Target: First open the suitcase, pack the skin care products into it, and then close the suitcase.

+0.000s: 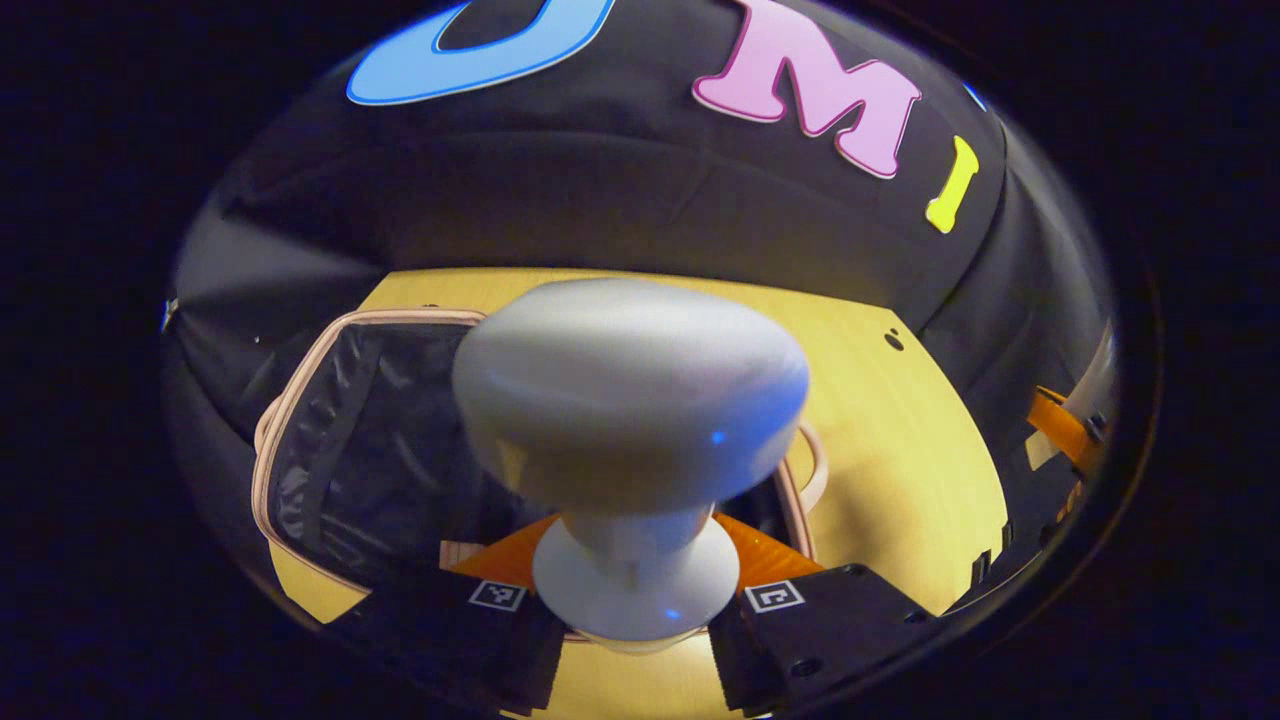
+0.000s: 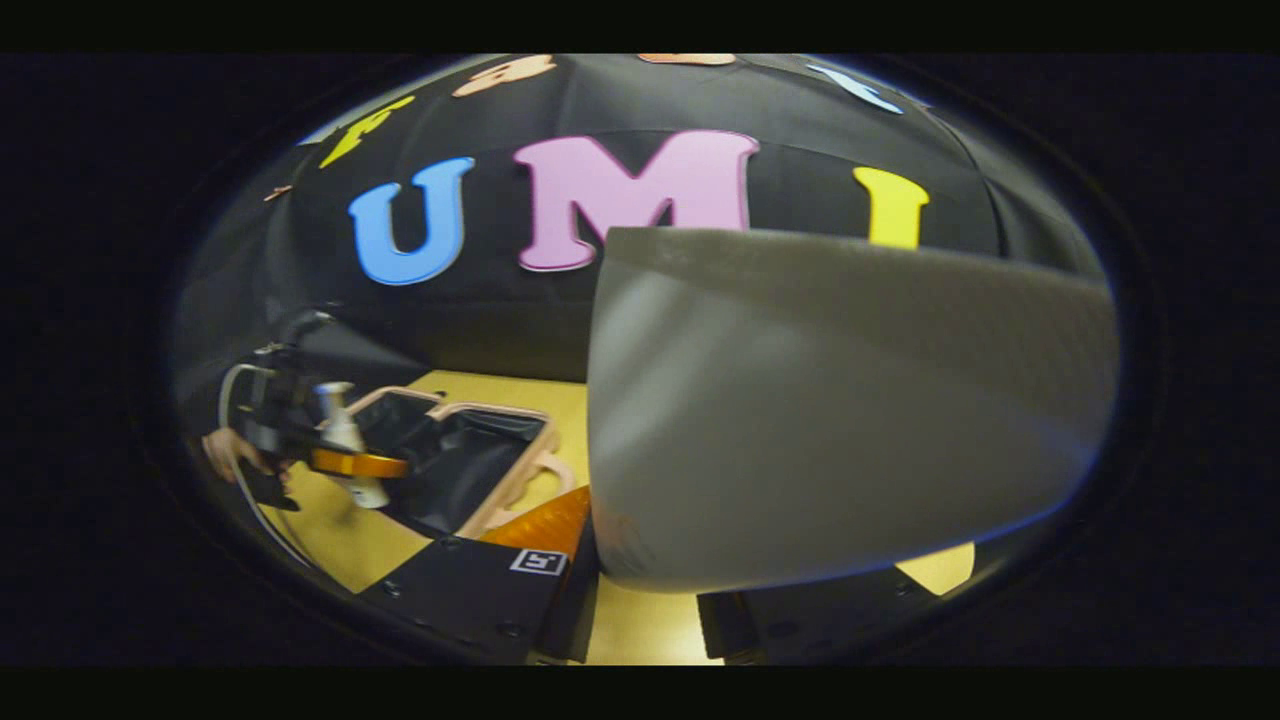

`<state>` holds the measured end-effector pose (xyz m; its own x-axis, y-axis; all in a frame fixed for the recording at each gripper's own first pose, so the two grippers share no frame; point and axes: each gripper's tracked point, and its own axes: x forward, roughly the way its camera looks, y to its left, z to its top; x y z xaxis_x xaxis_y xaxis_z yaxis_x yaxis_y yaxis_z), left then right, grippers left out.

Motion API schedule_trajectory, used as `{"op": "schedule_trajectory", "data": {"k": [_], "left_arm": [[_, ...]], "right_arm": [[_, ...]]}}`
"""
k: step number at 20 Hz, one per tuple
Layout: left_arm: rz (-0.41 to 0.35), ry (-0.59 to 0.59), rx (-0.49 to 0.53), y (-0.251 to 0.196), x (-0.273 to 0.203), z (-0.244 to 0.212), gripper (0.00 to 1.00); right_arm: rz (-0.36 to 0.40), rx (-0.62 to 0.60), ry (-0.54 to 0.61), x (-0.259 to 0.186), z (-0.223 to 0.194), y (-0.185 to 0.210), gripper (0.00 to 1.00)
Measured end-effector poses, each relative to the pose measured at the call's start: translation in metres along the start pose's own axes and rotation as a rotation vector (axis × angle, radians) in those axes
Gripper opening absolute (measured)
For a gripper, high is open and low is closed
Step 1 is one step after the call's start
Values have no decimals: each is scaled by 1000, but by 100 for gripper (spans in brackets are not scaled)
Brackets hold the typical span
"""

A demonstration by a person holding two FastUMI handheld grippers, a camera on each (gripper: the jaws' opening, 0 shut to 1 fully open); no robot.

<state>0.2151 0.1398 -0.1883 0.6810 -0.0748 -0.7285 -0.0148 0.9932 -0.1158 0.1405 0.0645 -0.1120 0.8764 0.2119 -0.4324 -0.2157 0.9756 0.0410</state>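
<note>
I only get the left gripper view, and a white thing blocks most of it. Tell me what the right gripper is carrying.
Observer: The right gripper holds a large grey container. I cannot tell whether it is a tube or a bottle.
Operator: Describe my white thing from the side.
Observer: In the right gripper view it is a white pump bottle, roughly upright in the left gripper.
Operator: Say where it sits against the suitcase.
Observer: In that view it is at the left rim of the open suitcase. I cannot tell whether it is over the rim or over the table.
</note>
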Motion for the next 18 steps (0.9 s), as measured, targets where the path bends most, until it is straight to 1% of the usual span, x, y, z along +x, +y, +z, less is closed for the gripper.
{"op": "schedule_trajectory", "data": {"k": [4,6,8,11,12,14,16,18], "left_arm": [[57,156,83,24,40,-8,65],[83,224,79,32,58,-12,65],[102,274,37,35,74,-14,66],[133,304,8,38,90,-1,67],[147,321,3,37,93,0,64],[168,332,12,38,99,-1,65],[166,322,-6,36,103,-2,66],[134,280,-44,27,100,3,64]], "right_arm": [[123,1,16,-9,3,52,38],[158,2,20,-15,5,70,38],[171,-3,14,-12,8,76,37],[174,23,14,-6,8,72,37],[171,30,16,-2,9,70,37],[169,46,22,8,9,72,37],[171,55,39,18,5,76,37],[188,50,67,24,-1,84,37]]}}
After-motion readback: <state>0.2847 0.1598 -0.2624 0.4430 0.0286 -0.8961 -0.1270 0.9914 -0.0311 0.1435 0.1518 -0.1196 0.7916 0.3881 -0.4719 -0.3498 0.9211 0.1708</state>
